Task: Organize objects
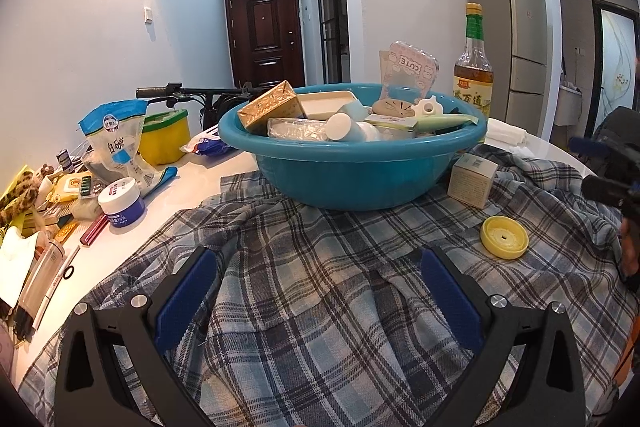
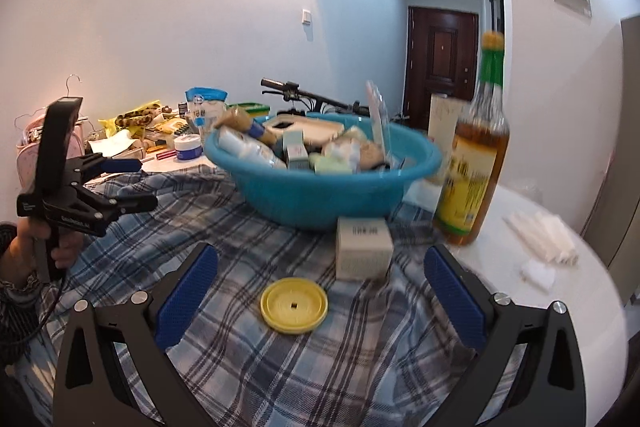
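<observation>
Left wrist view: the left hand-held gripper [image 1: 316,291] stands wide open above a plaid shirt [image 1: 320,307] spread over the white worktop [image 1: 192,179]; nothing lies between its blue pads [image 1: 188,299]. A blue basin [image 1: 352,171] rests on the shirt at the far side, filled with boxes, bottles and packets. A small pale box [image 1: 472,181] stands just right of the basin, touching or nearly touching its wall. A yellow lid [image 1: 504,237] lies flat on the shirt, near right of the gripper. A tall bottle [image 1: 473,67] of amber liquid stands behind the basin. Loose clutter, including a white jar [image 1: 120,201], covers the worktop at left.

Right wrist view: the right hand-held gripper [image 2: 320,291] is open to its full spread and holds nothing. The yellow lid [image 2: 294,305] lies between the fingers, apart from both pads [image 2: 186,295]. The pale box [image 2: 363,247] sits just beyond it, the basin [image 2: 320,171] behind. The bottle [image 2: 474,163] stands on the worktop [image 2: 560,307] at right. At far left, a hand [image 2: 24,251] grips the left gripper [image 2: 138,183], jaws apart.
</observation>
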Demonstrator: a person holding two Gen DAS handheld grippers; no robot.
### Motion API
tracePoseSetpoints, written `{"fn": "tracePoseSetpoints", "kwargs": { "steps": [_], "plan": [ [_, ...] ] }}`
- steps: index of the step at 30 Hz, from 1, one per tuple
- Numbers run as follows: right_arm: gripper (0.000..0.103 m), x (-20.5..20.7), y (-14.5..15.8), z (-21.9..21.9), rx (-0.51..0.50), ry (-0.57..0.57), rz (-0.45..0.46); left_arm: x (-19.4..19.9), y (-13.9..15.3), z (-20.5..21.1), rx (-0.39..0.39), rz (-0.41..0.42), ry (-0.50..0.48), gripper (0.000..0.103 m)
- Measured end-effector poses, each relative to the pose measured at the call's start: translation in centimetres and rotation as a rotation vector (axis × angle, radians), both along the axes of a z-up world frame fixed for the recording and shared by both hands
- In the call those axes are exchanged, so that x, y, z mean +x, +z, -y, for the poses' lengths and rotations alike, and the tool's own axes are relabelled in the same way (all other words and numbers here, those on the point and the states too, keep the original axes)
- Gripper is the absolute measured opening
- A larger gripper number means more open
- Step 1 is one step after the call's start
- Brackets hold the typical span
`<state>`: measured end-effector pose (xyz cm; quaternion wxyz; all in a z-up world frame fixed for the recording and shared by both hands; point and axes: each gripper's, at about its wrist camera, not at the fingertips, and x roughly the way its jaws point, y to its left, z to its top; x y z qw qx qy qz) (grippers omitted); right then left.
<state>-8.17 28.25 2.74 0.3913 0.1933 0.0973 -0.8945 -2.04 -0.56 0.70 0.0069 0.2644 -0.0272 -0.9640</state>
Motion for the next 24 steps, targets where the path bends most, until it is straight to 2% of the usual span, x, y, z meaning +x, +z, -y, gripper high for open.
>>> {"fn": "tracePoseSetpoints", "kwargs": {
  "steps": [6,10,13,24],
  "plan": [
    [0.103,-0.51,-0.87,-0.86,-0.038,-0.008,0.037,0.01,0.01,-0.25,-0.001,0.0,-0.007,0.103],
    [0.103,-0.82,-1.11,-0.36,-0.008,-0.013,0.054,-0.02,-0.05,-0.54,-0.008,0.003,-0.015,0.103],
    [0.103,-0.62,-1.25,-0.04,0.011,-0.004,0.045,-0.01,-0.07,-0.56,-0.008,0.002,-0.014,0.103],
    [0.103,0.02,-0.9,-0.5,-0.015,-0.011,0.009,0.01,0.01,-0.53,-0.005,0.006,-0.022,0.103]
  ]
}}
